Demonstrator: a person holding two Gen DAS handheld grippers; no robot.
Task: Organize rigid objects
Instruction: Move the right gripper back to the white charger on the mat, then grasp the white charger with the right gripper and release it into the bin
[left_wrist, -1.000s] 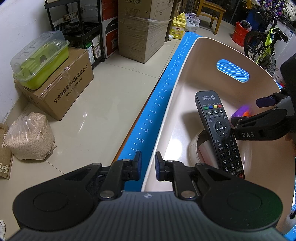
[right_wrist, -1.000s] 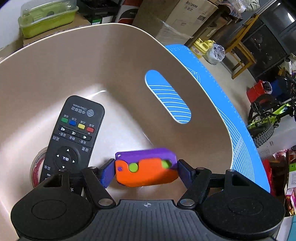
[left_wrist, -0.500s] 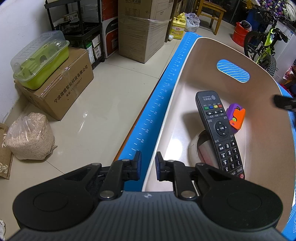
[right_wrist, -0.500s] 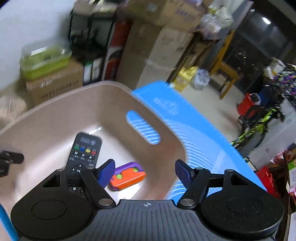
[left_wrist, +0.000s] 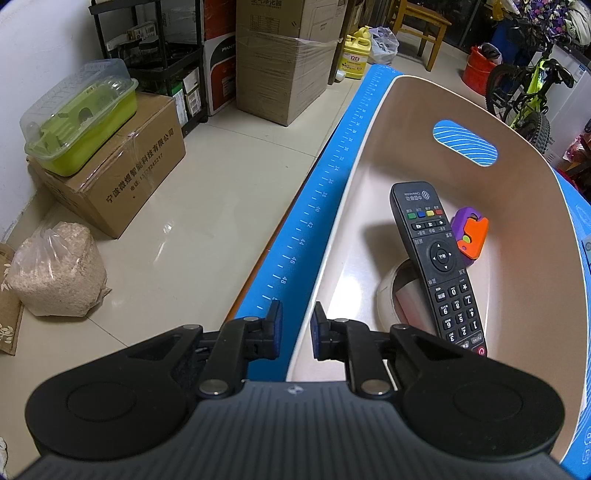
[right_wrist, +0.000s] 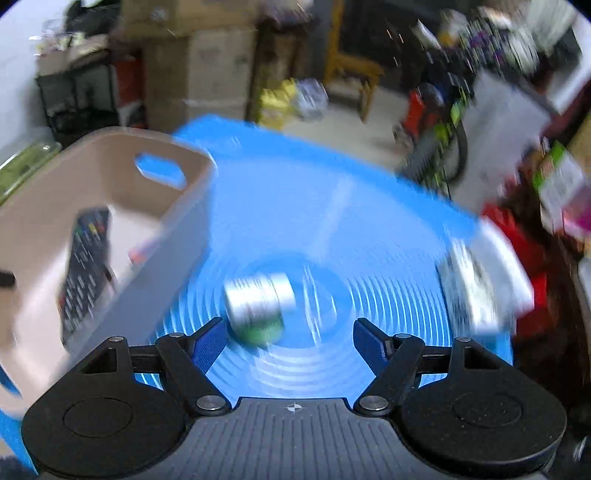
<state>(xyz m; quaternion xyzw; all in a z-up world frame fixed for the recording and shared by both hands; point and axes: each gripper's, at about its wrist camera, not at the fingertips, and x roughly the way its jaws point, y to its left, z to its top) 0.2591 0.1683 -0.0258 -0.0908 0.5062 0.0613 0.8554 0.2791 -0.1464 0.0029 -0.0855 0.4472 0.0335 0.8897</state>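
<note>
The right gripper (right_wrist: 290, 338) had let go of the small purple-and-orange plastic toy (left_wrist: 471, 236), which a second earlier sat between its jaws — it now lay in the beige plastic bin (left_wrist: 524, 206), beside the black remote control (left_wrist: 437, 266). Empty, jaws opening, the gripper had swung out over the blue mat (right_wrist: 295, 206); a blurred silver-and-green cylinder (right_wrist: 258, 302) lay just ahead, probably next. The left gripper (left_wrist: 295, 326) stayed nearly closed at the bin's near rim, holding nothing — apparently idle.
</note>
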